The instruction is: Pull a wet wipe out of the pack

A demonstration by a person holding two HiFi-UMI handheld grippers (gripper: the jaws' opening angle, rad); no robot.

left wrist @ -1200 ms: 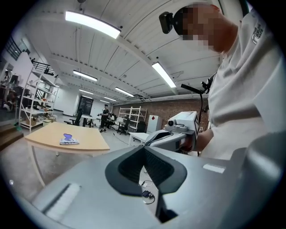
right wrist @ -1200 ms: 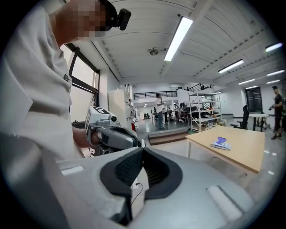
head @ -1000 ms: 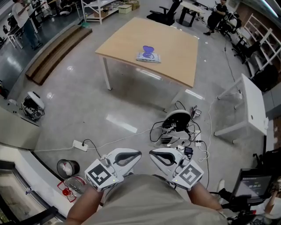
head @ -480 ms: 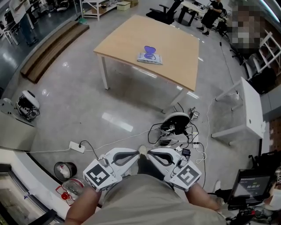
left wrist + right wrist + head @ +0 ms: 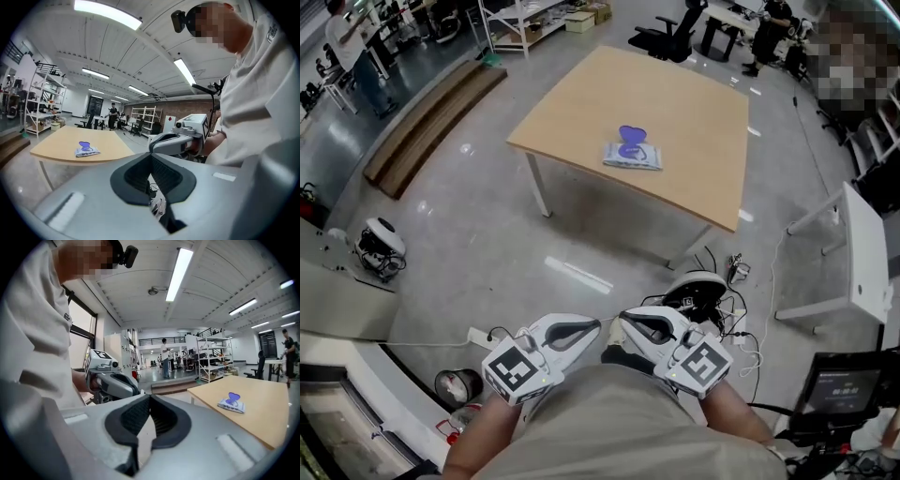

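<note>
The wet wipe pack (image 5: 632, 155) lies flat on the wooden table (image 5: 581, 103) far ahead, its purple lid flipped up. The pack also shows small in the left gripper view (image 5: 87, 150) and the right gripper view (image 5: 231, 404). My left gripper (image 5: 594, 325) and right gripper (image 5: 625, 319) are held side by side close to my body, far from the table, tips almost touching each other. Both sets of jaws are shut with nothing between them. Each gripper view shows the other gripper: the right gripper (image 5: 165, 140) and the left gripper (image 5: 115, 382).
Grey floor lies between me and the table. A round device with tangled cables (image 5: 700, 287) sits ahead on the right, and a power strip (image 5: 478, 335) on the left. A white table (image 5: 862, 246) stands at right, long wooden boards (image 5: 431, 117) at left, and a monitor (image 5: 844, 394) at lower right.
The table and pack have shifted lower in the head view and look a little nearer. Both grippers stay shut and together in front of my body.
</note>
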